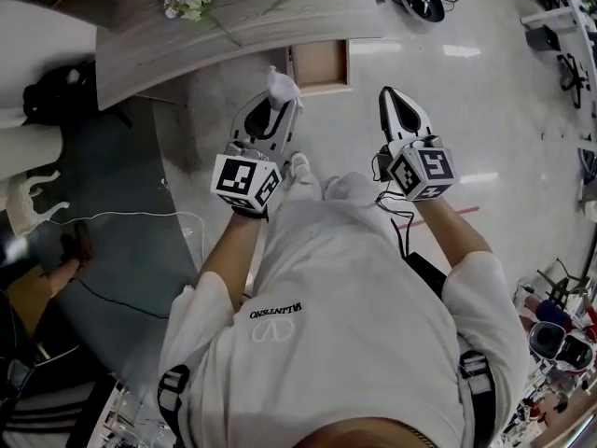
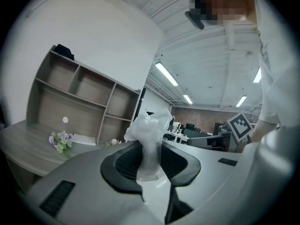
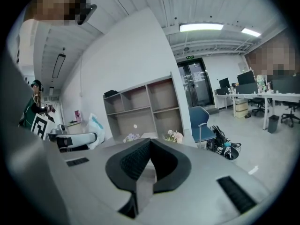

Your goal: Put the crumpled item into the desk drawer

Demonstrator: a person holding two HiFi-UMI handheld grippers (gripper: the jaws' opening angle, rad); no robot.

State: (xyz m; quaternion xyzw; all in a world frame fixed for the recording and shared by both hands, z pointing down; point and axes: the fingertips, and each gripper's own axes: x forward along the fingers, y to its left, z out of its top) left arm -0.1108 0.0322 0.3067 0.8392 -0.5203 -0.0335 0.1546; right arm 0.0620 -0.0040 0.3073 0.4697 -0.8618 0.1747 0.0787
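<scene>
A crumpled white item [image 1: 283,86] sticks up from the tips of my left gripper [image 1: 278,103], which is shut on it. In the left gripper view the item [image 2: 150,137] is pinched between the dark pads [image 2: 123,165] and rises above them. The desk drawer [image 1: 320,63] stands pulled open from the grey desk [image 1: 242,21], just beyond the held item. My right gripper [image 1: 392,99] is level with the left one, to the right of the drawer, shut and holding nothing. Its pads [image 3: 133,161] meet at the tip in the right gripper view.
Small bunches of flowers [image 1: 190,2] lie on the desk top. An open shelf unit [image 3: 140,104] stands behind the desk. A blue chair [image 3: 201,121] and a dark bag [image 3: 224,146] are on the floor to the right. A white animal figure [image 1: 28,199] is at far left.
</scene>
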